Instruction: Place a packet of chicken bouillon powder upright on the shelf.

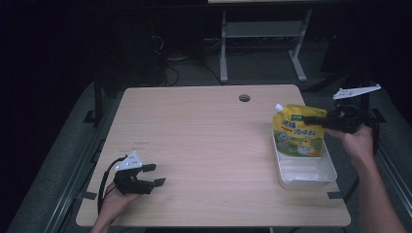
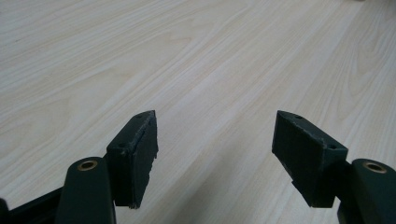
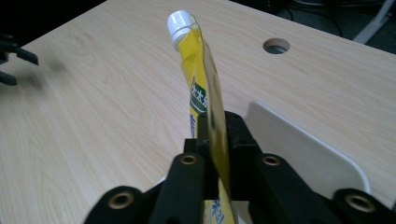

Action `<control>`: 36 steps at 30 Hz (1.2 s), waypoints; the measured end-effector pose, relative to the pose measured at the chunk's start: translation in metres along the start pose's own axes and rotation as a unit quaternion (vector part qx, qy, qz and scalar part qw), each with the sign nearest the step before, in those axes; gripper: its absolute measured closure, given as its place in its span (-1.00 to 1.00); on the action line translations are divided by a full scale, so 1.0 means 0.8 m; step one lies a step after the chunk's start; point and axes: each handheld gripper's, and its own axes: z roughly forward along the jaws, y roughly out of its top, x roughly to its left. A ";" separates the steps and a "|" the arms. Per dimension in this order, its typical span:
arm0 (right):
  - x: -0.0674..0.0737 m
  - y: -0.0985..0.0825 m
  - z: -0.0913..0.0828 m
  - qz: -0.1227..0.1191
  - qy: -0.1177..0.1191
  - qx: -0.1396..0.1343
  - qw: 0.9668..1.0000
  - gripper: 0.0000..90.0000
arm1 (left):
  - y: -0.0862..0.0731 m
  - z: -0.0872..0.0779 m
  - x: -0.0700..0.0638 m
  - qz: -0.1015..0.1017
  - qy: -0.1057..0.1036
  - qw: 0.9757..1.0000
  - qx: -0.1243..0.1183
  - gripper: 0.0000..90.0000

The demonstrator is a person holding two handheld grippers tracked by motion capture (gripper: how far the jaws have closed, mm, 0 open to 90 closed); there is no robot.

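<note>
The yellow pouch (image 1: 297, 132) carries a green label panel with white characters and blue characters beneath it, all too small and blurred to read. A cartoon chick figure sits on its front; no other text can be read.

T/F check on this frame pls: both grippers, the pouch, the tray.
1. The right gripper is clamped on the yellow pouch. True.
2. The left gripper holds the pouch's cap. False: its jaws stand open with nothing between them, over bare table.
3. The pouch lies flat on the table. False: it is held upright, its lower end in the white tray.
4. The pouch's white cap is on. True.
5. The tray sits at the table's left edge. False: it is at the right edge.
</note>
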 end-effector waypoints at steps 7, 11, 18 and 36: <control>-0.003 -0.003 -0.011 0.012 -0.021 0.004 1.000 0.59 | 0.002 0.003 -0.002 0.003 -0.003 1.000 0.003 -0.32; -0.001 0.002 -0.018 0.013 -0.029 -0.003 0.999 0.48 | 0.002 0.002 -0.002 0.000 -0.003 1.000 0.001 -0.33; 0.004 0.009 -0.024 0.006 -0.035 -0.005 0.999 0.41 | 0.001 -0.002 0.000 -0.004 -0.002 1.000 -0.002 -0.35; 0.006 0.012 -0.049 0.007 -0.061 -0.011 0.998 0.79 | -0.001 -0.002 0.002 -0.007 0.000 1.000 0.003 -0.37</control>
